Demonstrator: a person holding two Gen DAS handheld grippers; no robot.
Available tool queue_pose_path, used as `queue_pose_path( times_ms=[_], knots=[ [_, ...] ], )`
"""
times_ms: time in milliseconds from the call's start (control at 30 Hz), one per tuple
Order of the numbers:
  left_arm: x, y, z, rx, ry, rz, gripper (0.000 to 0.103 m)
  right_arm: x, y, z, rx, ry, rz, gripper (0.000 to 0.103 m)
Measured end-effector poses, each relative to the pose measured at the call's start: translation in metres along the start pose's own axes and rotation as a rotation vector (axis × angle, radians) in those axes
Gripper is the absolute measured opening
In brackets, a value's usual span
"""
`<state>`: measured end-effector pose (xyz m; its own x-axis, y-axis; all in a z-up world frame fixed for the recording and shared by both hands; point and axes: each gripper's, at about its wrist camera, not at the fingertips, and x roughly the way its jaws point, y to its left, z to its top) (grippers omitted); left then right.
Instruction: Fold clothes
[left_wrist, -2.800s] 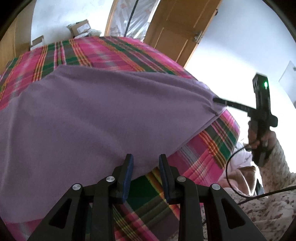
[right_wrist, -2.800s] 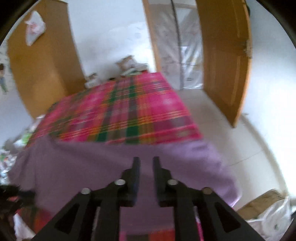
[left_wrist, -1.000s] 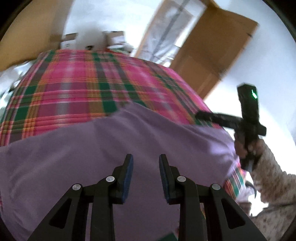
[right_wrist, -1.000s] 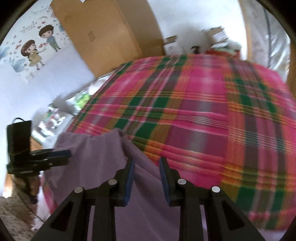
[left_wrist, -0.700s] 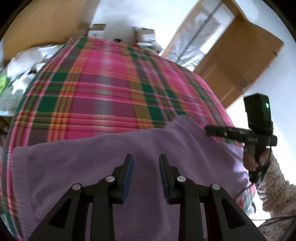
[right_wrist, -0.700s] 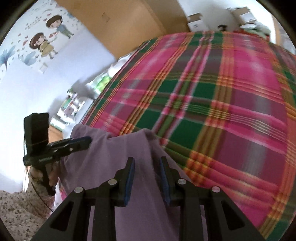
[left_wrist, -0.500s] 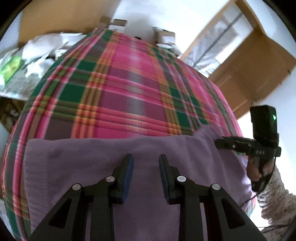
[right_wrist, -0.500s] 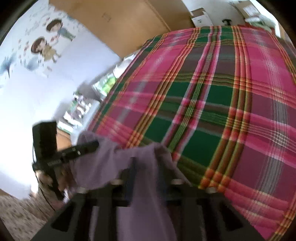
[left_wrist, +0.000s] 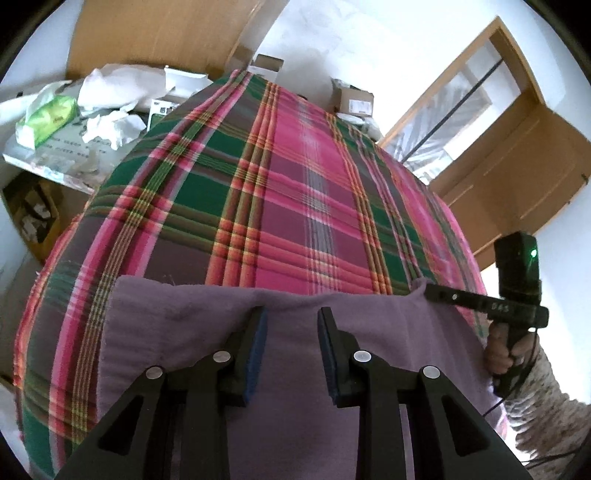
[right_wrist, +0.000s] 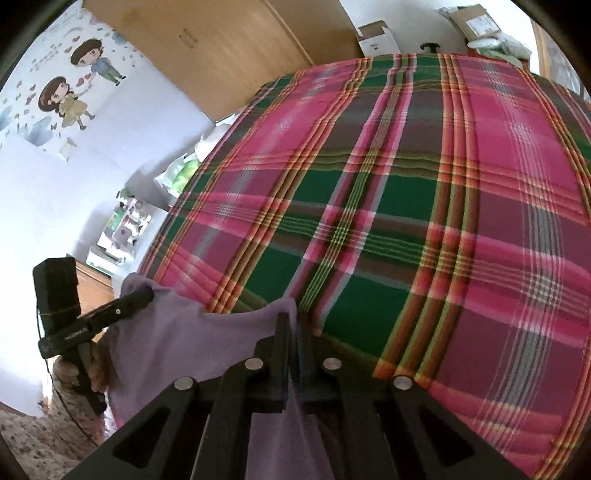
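In the left wrist view, a purple garment (left_wrist: 295, 369) is being shown spread across the near end of a bed covered by a pink-and-green plaid blanket (left_wrist: 295, 206). Its long axis is running side to side, with the far edge lying straight across the plaid. The left gripper (left_wrist: 291, 350) is being held directly over the cloth near the middle of that edge, its fingers parted and nothing being gripped between them. At the right end, the garment's far corner is being pinched by the right gripper (left_wrist: 428, 290).

In the right wrist view, the right gripper (right_wrist: 291, 332) is being kept clenched on a raised peak of the purple garment (right_wrist: 207, 350), and the cloth is being draped from it leftward toward the left gripper (right_wrist: 146, 295), whose tip is sitting against the opposite corner; whether that corner is being grasped cannot be told here. The bare blanket (right_wrist: 424, 221) is lying ahead of both tips, so any fold forward would likely be led by the right hand.
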<state>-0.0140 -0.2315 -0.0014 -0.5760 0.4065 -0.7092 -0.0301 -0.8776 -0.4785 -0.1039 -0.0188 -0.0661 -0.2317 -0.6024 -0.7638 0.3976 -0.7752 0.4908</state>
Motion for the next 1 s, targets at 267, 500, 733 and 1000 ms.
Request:
queue_pose_path(
  times_ms=[267, 500, 733, 1000],
  knots=[
    [-0.005, -0.004, 0.002, 0.006, -0.001, 0.064, 0.029, -0.055, -0.021, -0.021, 0.01, -0.069, -0.055, 0.006],
    [-0.017, -0.036, 0.007, 0.063, -0.012, 0.009, 0.029, -0.071, -0.024, -0.047, -0.09, -0.022, -0.121, 0.006],
    [0.015, -0.099, 0.005, 0.205, 0.1, -0.132, 0.029, -0.065, -0.02, -0.056, -0.173, 0.025, -0.131, 0.006],
    [0.066, -0.146, -0.003, 0.294, 0.234, -0.22, 0.029, -0.055, -0.006, -0.064, -0.287, 0.046, -0.136, 0.026]
  ],
)
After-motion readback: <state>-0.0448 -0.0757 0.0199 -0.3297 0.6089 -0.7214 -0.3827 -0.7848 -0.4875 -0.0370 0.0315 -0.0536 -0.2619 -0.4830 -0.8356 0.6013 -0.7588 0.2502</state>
